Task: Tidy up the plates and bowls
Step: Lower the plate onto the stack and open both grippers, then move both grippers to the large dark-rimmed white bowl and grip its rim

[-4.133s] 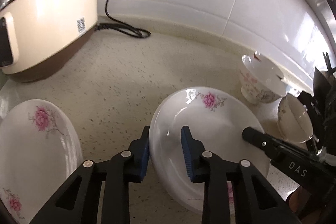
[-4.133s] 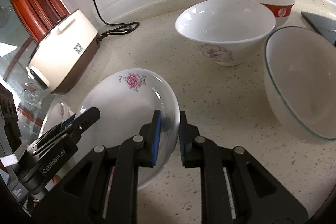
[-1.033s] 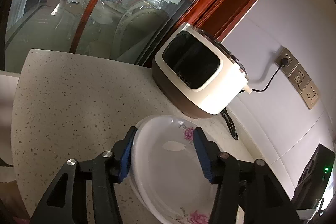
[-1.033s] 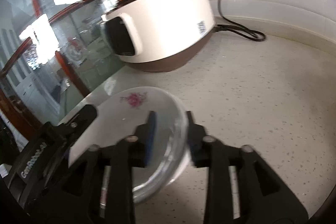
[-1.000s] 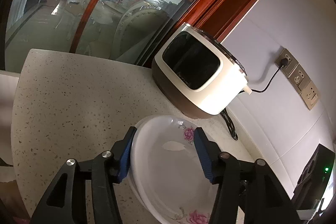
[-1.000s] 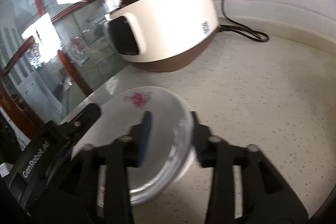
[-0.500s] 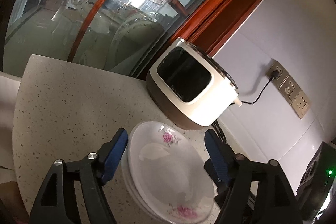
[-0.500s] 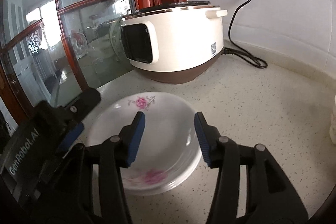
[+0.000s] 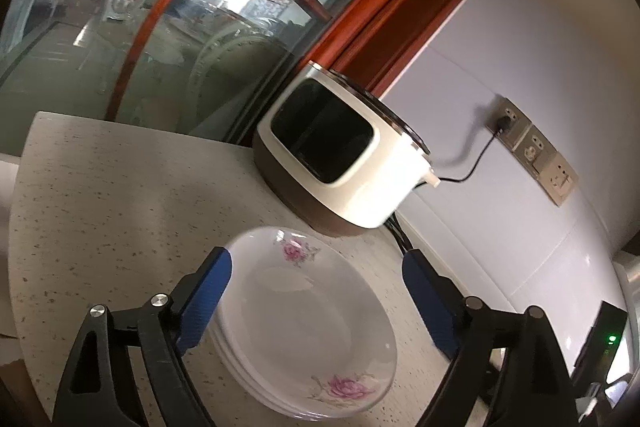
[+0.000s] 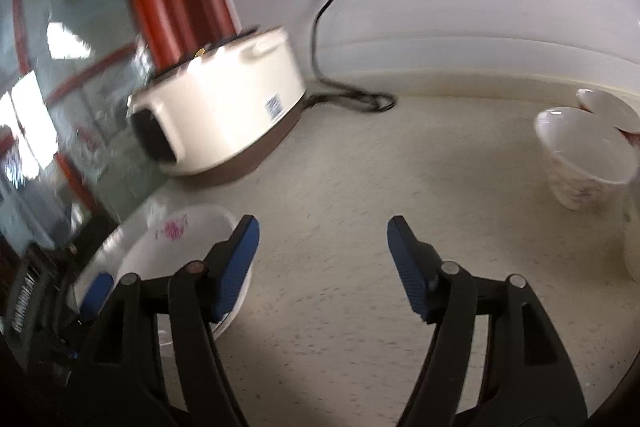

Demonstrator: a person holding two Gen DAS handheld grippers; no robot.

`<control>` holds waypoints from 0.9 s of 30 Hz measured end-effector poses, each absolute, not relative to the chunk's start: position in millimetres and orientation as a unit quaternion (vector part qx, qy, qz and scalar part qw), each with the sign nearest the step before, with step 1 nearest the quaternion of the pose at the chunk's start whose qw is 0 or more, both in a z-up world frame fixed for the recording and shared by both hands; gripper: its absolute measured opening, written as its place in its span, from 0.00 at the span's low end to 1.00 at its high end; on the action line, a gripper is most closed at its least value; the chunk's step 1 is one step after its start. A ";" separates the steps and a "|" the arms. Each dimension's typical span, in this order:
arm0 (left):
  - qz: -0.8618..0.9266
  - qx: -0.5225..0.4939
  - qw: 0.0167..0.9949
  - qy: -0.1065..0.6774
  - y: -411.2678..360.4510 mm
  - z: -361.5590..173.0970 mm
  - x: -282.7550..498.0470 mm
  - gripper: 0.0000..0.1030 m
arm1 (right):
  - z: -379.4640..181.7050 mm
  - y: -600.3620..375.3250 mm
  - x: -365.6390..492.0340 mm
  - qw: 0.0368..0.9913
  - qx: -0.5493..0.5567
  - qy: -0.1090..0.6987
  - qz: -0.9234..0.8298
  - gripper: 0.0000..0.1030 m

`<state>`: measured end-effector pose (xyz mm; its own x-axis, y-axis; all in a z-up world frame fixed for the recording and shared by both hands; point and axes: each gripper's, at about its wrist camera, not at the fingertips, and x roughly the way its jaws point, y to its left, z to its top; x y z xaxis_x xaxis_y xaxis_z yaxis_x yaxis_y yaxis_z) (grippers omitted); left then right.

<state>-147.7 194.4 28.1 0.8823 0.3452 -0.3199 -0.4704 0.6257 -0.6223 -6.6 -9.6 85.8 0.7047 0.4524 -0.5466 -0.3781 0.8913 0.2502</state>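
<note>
A stack of white plates with pink flowers point(image 9: 308, 323) rests on the speckled counter in front of the cooker. My left gripper point(image 9: 316, 291) is wide open and empty, its blue pads on either side of the stack and above it. The same stack shows at the lower left of the right wrist view point(image 10: 176, 247). My right gripper point(image 10: 322, 255) is wide open and empty over bare counter, to the right of the stack. A white flowered bowl point(image 10: 584, 159) stands at the far right, with another bowl's rim point(image 10: 608, 107) behind it.
A white and brown electric cooker point(image 9: 340, 155) stands behind the plates, its black cord point(image 10: 344, 91) running to a wall socket point(image 9: 504, 119). A glass partition with red wood frame point(image 9: 160, 27) borders the counter's left side. The counter edge point(image 9: 16, 187) curves at left.
Both grippers let go of the plate onto the stack and opened wide. The left gripper pulled back and up. The right gripper swung right, away from the stack, bringing the bowls into view.
</note>
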 end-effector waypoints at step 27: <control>0.080 -0.250 0.954 0.144 133.3 50.0 -121.0 1.00 | 134.7 -224.1 -25.0 0.968 0.056 0.237 -0.066 0.87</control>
<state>-121.0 133.3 50.0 0.9460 0.0805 -0.3141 -0.2242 0.8621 -0.4544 -25.0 -224.1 134.7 0.8788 -0.1020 -0.4661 0.1547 0.9850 0.0762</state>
